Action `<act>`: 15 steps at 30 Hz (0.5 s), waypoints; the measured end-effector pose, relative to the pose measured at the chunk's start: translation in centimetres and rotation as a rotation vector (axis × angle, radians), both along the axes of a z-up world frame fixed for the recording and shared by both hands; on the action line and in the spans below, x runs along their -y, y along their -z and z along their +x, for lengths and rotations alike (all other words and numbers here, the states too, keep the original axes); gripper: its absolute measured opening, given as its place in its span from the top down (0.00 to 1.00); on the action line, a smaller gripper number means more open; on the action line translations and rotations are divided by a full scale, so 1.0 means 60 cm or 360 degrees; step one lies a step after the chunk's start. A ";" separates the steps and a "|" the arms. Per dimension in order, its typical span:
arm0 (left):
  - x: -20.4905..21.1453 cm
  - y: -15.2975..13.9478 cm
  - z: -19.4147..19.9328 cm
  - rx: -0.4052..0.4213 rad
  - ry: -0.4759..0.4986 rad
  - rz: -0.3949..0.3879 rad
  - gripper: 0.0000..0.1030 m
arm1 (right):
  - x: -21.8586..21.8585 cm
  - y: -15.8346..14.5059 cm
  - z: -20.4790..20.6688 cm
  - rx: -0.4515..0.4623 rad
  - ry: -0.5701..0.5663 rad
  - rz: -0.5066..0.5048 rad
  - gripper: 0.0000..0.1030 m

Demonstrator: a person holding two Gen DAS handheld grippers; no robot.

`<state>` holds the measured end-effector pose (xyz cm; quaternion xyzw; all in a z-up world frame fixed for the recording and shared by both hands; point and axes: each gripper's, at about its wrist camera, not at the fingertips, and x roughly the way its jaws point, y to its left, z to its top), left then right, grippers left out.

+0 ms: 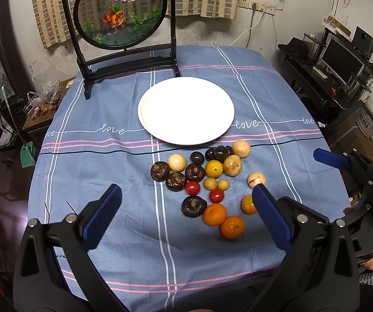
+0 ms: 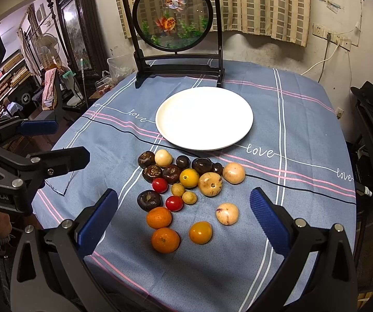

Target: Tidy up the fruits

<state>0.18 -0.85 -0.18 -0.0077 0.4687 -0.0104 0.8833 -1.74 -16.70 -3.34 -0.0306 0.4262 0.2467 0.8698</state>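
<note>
A white plate (image 1: 145, 109) (image 2: 165, 119) lies empty on the blue striped tablecloth. In front of it sits a loose pile of fruit: dark water chestnuts (image 1: 160, 171) (image 2: 149, 200), tan round fruits (image 1: 232, 166) (image 2: 210, 184), red cherry tomatoes (image 1: 192, 187) (image 2: 174, 203), yellow-orange fruits (image 1: 214, 168) (image 2: 200, 232) and two tangerines (image 1: 232, 227) (image 2: 165, 240). My left gripper (image 1: 185, 195) hovers open above the near side of the pile, holding nothing. My right gripper (image 2: 184, 199) hangs open over the pile too, its jaws wide apart and empty.
A black framed round goldfish screen (image 1: 120, 10) (image 2: 172, 15) stands behind the plate at the table's far edge. A low table with plastic bags (image 1: 41, 98) sits off the left side. A desk with a monitor (image 1: 341, 59) is at the right.
</note>
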 end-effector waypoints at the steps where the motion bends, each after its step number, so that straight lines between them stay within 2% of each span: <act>1: 0.000 0.000 0.000 -0.0002 0.0000 0.0004 0.02 | 0.000 0.000 0.000 0.0000 0.0000 -0.0001 0.01; 15: -0.001 0.002 -0.001 -0.0002 -0.0004 0.0013 0.02 | 0.000 -0.002 -0.002 0.0000 0.0001 -0.0003 0.01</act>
